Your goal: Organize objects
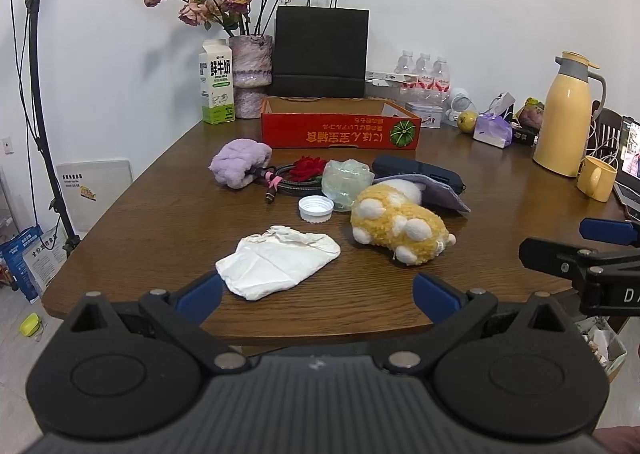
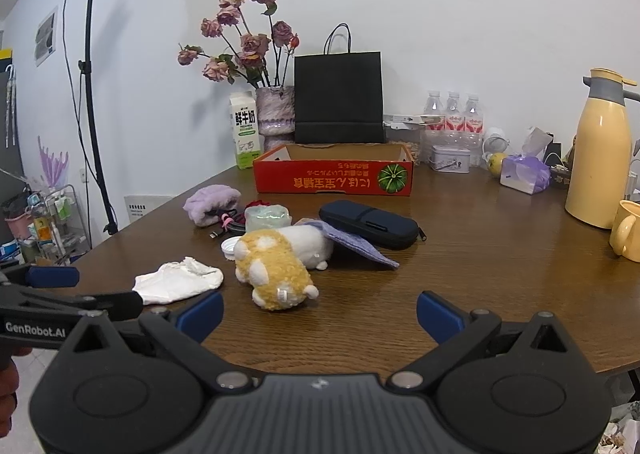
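Observation:
A loose heap lies mid-table: a yellow-and-white plush toy point(image 1: 400, 228) point(image 2: 276, 270), a crumpled white tissue point(image 1: 276, 262) point(image 2: 176, 280), a white bottle cap point(image 1: 316, 208), a squashed clear bottle point(image 1: 346, 181), a purple fluffy cloth point(image 1: 240, 161) point(image 2: 212, 201), a coiled black cable point(image 1: 280, 181), a dark blue case point(image 2: 370, 223) and a grey-purple cloth point(image 2: 360, 246). Behind them stands an empty red cardboard tray point(image 1: 340, 131) point(image 2: 334, 175). My left gripper point(image 1: 318, 296) hangs open over the near table edge, just short of the tissue. My right gripper point(image 2: 320, 314) is open, nothing in it, in front of the plush toy.
Along the back wall stand a milk carton point(image 1: 216, 81), a vase of dried roses point(image 1: 250, 73), a black paper bag point(image 1: 320, 49) and water bottles point(image 1: 424, 71). At the right are a yellow thermos point(image 1: 564, 113), a yellow mug point(image 1: 596, 177), a tissue pack point(image 2: 524, 171) and a laptop point(image 1: 630, 157).

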Motion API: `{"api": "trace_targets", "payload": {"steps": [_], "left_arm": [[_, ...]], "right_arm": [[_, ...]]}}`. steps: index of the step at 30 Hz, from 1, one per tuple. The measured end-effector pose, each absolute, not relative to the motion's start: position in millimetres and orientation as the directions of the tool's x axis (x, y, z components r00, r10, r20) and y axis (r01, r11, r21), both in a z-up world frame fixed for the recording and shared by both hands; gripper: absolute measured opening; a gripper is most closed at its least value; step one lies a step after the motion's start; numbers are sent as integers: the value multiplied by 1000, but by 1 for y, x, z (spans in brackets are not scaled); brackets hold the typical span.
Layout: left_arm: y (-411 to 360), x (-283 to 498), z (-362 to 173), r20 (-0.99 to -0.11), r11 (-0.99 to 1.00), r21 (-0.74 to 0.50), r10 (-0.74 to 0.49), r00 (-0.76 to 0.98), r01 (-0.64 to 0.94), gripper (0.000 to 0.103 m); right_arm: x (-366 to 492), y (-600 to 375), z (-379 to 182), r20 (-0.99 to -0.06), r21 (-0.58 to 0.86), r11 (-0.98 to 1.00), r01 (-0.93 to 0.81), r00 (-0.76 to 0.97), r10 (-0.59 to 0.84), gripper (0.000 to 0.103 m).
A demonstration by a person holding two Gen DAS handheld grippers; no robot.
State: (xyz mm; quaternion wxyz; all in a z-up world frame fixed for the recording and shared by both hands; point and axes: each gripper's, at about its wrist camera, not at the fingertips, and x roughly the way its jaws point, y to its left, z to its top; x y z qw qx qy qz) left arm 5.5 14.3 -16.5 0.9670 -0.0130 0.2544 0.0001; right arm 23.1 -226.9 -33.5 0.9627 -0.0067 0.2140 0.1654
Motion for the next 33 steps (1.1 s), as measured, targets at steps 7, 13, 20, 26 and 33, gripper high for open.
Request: {"api": "trace_targets", "payload": {"steps": [7,13,20,26,33], "left_arm": [[18,9,-18,-501,1000,-24,4,865,-18,103],[22,13,-23,-517,999,-22,9,856,-23,103],[27,24,-31,-541,999,-23,20,841,-38,103],[34,35,-38,-562,998,-22,35,826,-56,103],[42,48,-43,-574,997,-17,53,817,-77,103]], "right_arm": [[28,-222,-35,-419,50,942,-332,849,322,103],[33,-219,-39,-430,55,938,-342,840,331,103],[46,-210,-44,-448,51,934,-353,828,337,103],[57,-201,-49,-458,42,930,-366,820,344,103],[72,-191,-54,-467,33,926,-376,813,347,103]]}}
